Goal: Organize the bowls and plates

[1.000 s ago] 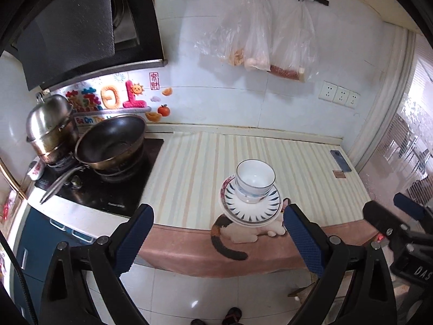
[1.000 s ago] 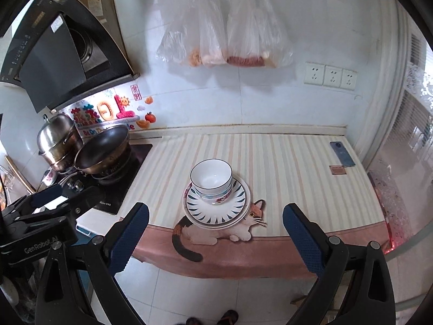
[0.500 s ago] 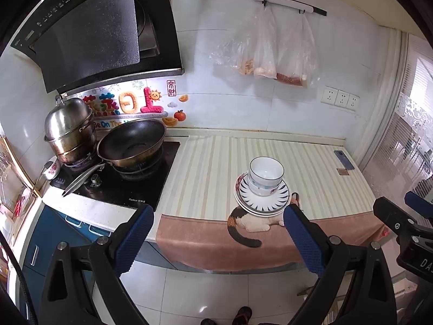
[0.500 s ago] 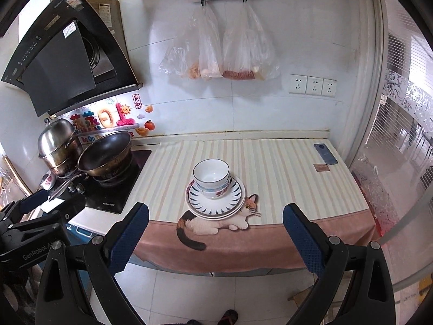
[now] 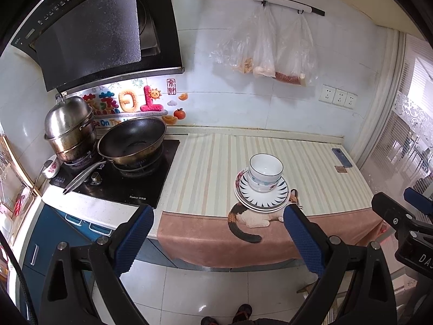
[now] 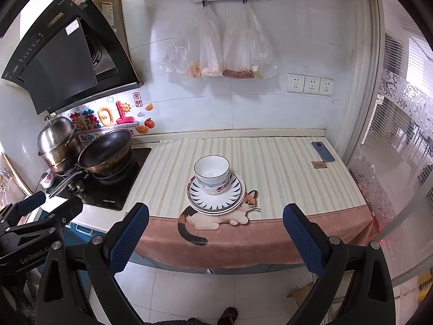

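Note:
White bowls with blue rims sit nested on a stack of plates with a blue ray pattern, near the front edge of the striped counter mat. The same bowls and plates show in the right wrist view. My left gripper is open and empty, held back from the counter over the floor. My right gripper is also open and empty, equally far back. Each gripper shows at the edge of the other's view.
A black wok and a steel steamer pot stand on the stove at left. A phone lies at the counter's far right. Plastic bags hang on the wall. A cat-print cloth drapes over the counter edge.
Both grippers have pulled back and away from the counter; the dishes look smaller and more floor shows. The bowls and plates have not moved.

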Action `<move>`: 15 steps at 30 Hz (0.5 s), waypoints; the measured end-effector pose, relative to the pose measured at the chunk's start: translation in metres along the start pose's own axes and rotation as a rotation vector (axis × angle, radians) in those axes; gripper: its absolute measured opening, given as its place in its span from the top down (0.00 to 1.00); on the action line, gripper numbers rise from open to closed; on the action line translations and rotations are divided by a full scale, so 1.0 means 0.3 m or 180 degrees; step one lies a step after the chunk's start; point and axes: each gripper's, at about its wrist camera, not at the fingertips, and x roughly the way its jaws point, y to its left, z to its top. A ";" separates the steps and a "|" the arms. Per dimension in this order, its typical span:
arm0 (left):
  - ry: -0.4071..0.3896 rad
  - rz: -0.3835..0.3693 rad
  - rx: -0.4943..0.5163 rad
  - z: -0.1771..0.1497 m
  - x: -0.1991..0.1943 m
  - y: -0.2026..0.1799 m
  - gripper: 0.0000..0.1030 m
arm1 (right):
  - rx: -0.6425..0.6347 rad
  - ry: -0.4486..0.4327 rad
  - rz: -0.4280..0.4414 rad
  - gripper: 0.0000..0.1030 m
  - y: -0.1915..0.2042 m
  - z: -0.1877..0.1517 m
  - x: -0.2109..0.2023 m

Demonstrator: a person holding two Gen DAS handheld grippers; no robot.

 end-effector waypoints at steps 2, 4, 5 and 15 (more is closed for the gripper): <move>-0.0009 -0.0007 0.0004 0.000 -0.002 0.002 0.04 | -0.0005 -0.0007 0.0003 0.02 0.001 0.000 -0.004; -0.0018 -0.0003 0.0007 0.001 -0.002 0.001 0.04 | -0.0012 -0.0010 -0.0003 0.02 0.003 0.000 -0.006; -0.0017 -0.0010 0.0016 0.002 0.000 0.005 0.04 | -0.0013 -0.0014 -0.0006 0.02 0.003 0.000 -0.007; -0.0035 -0.0030 0.0058 -0.001 -0.017 -0.006 0.04 | 0.0004 -0.0003 0.0017 0.02 -0.014 0.007 -0.007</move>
